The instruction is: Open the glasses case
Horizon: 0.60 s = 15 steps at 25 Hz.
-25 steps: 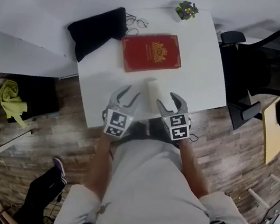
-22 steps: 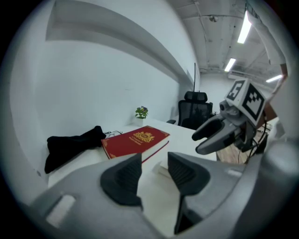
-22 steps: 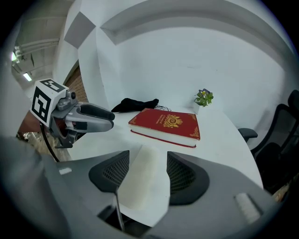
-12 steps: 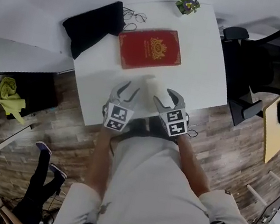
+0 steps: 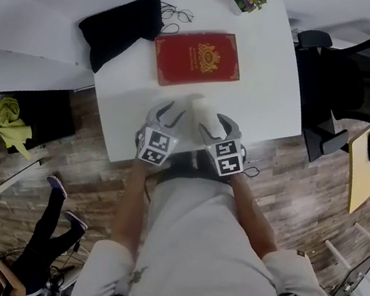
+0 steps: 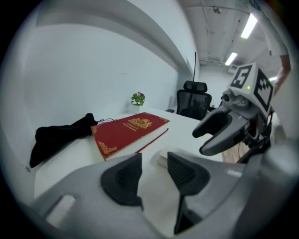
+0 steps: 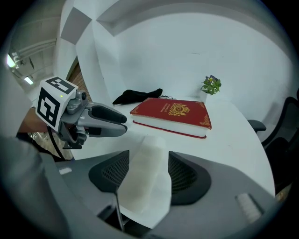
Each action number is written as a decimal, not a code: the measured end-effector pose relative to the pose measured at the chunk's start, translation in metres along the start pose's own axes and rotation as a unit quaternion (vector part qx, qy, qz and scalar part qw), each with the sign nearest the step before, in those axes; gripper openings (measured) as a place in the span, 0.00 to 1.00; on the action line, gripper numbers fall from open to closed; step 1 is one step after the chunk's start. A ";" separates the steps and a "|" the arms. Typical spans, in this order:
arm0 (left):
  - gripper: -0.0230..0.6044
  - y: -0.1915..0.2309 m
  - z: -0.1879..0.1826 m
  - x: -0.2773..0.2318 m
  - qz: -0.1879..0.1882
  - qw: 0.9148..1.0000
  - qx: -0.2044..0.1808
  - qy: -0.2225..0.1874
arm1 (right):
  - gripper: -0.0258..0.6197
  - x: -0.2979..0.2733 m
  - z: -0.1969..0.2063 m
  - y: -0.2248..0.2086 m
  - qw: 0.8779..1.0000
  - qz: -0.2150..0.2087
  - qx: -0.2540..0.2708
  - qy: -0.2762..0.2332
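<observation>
**deskfan:** So, where's the glasses case [image 5: 202,113] sitting, and what are you doing with it right now?

**me:** It's lying shut on the white table [image 5: 266,87], near my edge and just short of the red book [image 5: 197,59]. I'm holding my right gripper [image 5: 216,126] with its jaws apart and the case's near end running between them. The pads aren't looking like they're pressing on it yet. My left gripper [image 5: 167,114] is sitting just beside the case, jaws apart too, with only bare table between them.

**deskfan:** How are you planning on opening it without it skating off?

**me:** I'm guessing it's smooth and light, so I'm aiming to pin the lower half with the right pads first, squarely across the sides and not over the seam. After that I'm thinking of bringing the left in at the free end, catching the lid's lip and lifting slowly. I'm not seeing the hinge side from here, so I'm checking that before prying anything.
</observation>
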<state>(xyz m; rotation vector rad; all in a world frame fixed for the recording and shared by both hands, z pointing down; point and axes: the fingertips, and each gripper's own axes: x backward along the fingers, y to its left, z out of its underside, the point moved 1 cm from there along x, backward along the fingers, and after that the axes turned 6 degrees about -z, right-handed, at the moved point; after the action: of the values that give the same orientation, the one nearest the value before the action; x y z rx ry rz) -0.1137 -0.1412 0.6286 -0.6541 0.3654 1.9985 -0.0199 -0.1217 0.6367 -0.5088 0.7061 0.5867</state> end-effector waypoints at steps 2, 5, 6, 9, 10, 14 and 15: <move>0.31 -0.001 0.004 -0.004 0.003 1.000 -0.001 0.004 | 0.43 -0.002 0.002 0.001 1.000 -0.003 -0.002 0.002; 0.31 -0.003 0.010 -0.008 0.007 1.000 0.001 0.015 | 0.43 -0.005 0.005 0.004 1.000 -0.008 -0.008 0.010; 0.31 -0.004 0.012 -0.010 0.007 1.000 0.001 0.018 | 0.43 -0.006 0.007 0.005 1.000 -0.010 -0.009 0.014; 0.31 -0.003 0.013 -0.013 0.008 1.000 -0.002 0.018 | 0.44 -0.012 0.012 0.005 1.000 -0.011 -0.010 0.022; 0.31 -0.002 0.012 -0.014 0.008 1.000 -0.003 0.018 | 0.45 -0.014 0.014 0.006 1.000 -0.012 -0.011 0.024; 0.31 -0.001 0.013 -0.016 0.009 1.000 -0.004 0.020 | 0.49 -0.017 0.014 0.012 0.999 -0.019 -0.018 0.036; 0.31 -0.001 0.013 -0.015 0.009 1.000 -0.004 0.020 | 0.50 -0.019 0.015 0.012 0.999 -0.019 -0.019 0.038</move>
<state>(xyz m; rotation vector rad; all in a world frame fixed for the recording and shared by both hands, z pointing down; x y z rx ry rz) -0.1110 -0.1451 0.6484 -0.6990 0.3881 2.0064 -0.0325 -0.1095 0.6570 -0.5813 0.7567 0.5481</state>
